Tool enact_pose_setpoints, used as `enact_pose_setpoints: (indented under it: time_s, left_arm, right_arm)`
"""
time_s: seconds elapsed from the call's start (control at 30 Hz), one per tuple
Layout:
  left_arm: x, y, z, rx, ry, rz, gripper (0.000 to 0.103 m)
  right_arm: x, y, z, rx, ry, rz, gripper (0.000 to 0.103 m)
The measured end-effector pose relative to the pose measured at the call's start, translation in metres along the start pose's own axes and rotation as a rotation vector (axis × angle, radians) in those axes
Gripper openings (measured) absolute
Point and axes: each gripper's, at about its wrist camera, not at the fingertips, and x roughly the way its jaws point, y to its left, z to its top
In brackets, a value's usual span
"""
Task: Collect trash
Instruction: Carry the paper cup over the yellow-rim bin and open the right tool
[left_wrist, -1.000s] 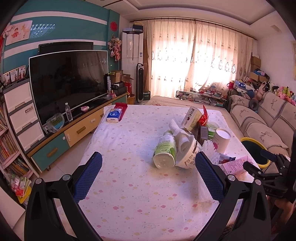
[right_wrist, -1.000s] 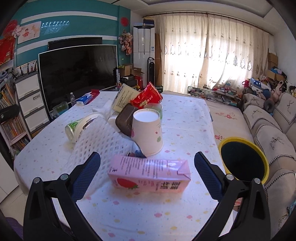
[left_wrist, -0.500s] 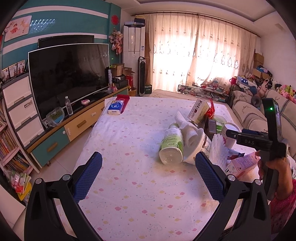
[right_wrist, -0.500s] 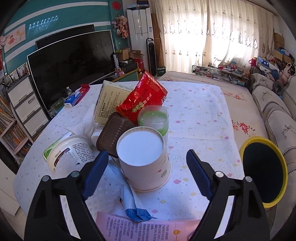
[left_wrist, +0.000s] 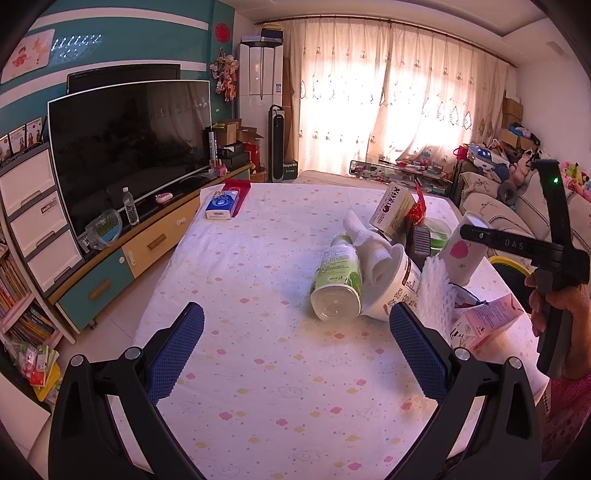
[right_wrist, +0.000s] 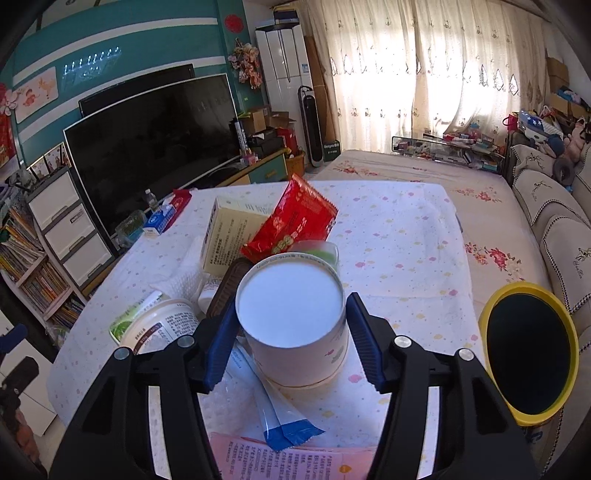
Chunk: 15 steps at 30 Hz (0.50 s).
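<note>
A pile of trash lies on the tablecloth. My right gripper (right_wrist: 291, 334) has its blue pads on both sides of an upside-down white paper cup (right_wrist: 295, 321); the left pad touches it, and a small gap shows at the right pad. Behind the cup are a red snack bag (right_wrist: 291, 221), a cream carton (right_wrist: 231, 236), a brown lid (right_wrist: 227, 284) and a white tub (right_wrist: 162, 328). A pink juice box (right_wrist: 291, 461) lies below the fingers. My left gripper (left_wrist: 295, 350) is open and empty over bare cloth, left of a lying green-label bottle (left_wrist: 338, 280).
A yellow-rimmed black bin (right_wrist: 530, 354) stands off the table's right edge by the sofa (right_wrist: 557, 221). A blue tissue pack (left_wrist: 221, 206) lies at the table's far left. A TV (left_wrist: 129, 147) on a cabinet runs along the left wall.
My right gripper moved forward over the juice box and narrowed around the paper cup. The left gripper shifted slightly, staying open.
</note>
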Motion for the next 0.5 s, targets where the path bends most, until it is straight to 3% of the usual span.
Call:
enact_pose_setpoints:
  time_s: [0.13, 0.27, 0.5]
  left_arm:
    - [-0.002, -0.01, -0.002, 0.03, -0.01, -0.029, 0.099]
    - [-0.003, -0.023, -0.003, 0.061, -0.016, -0.07, 0.099]
    - [0.006, -0.055, -0.005, 0.106, 0.003, -0.146, 0.099]
  right_arm:
    - [-0.027, -0.026, 0.008, 0.031, -0.068, -0.058, 0.056]
    - [-0.044, -0.079, 0.009, 0.109, -0.107, -0.188, 0.056]
    - [-0.038, -0.182, -0.015, 0.24, -0.079, -0.43, 0.056]
